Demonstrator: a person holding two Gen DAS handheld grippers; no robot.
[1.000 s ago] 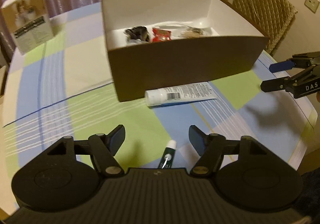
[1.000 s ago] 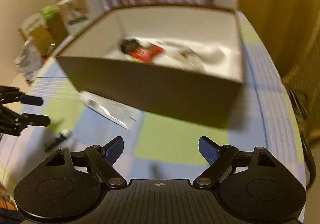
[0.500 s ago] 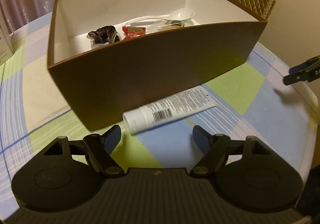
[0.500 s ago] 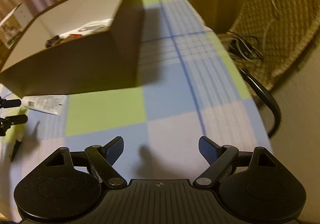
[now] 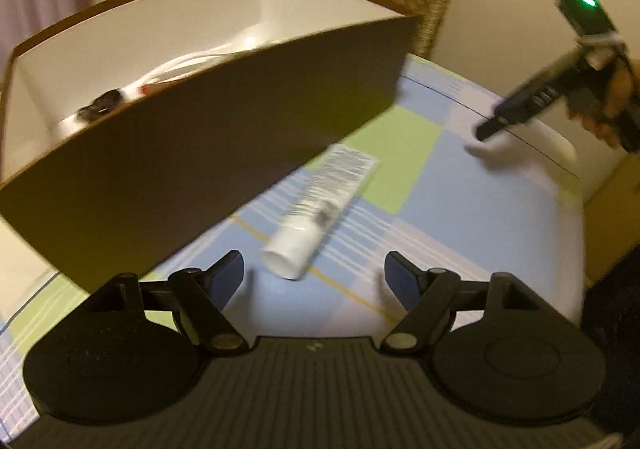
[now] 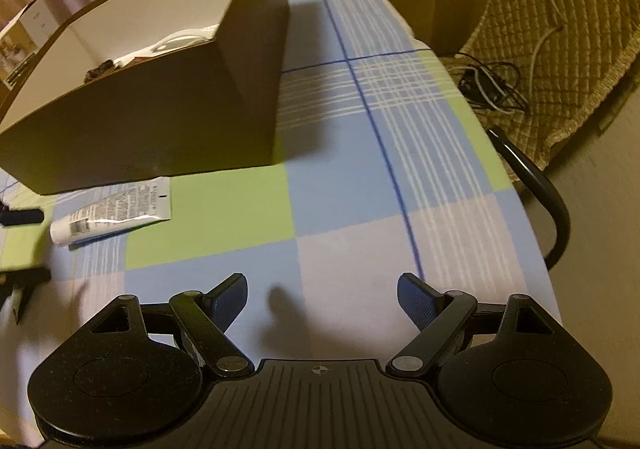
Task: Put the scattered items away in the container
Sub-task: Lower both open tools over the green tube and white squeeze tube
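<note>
A brown box (image 5: pixel 200 153) with a white inside stands on the checked tablecloth and holds a white spoon (image 5: pixel 192 61), a dark item (image 5: pixel 100 105) and a red packet. A white tube (image 5: pixel 320 205) lies on the cloth against the box's near wall. My left gripper (image 5: pixel 315 269) is open just short of the tube's cap, which points into the gap without touching the pads. My right gripper (image 6: pixel 322 285) is open over bare cloth to the right of the box (image 6: pixel 160 121), with nothing between its fingers. In the right wrist view the tube (image 6: pixel 116 213) lies at the left, next to the left gripper's fingertips (image 6: pixel 24 216).
The table's curved right edge (image 6: pixel 532 233) is close to the right gripper. Beyond it are a black chair arm (image 6: pixel 548 201), a quilted chair cushion (image 6: pixel 560 29) and loose cables (image 6: pixel 488 85). A white carton (image 6: pixel 32 21) stands behind the box.
The left gripper came forward and down to the tube and rolled, so the tube now lies slanted before it; the small capped tube left its view. The right gripper swung away from the box to the table's right side.
</note>
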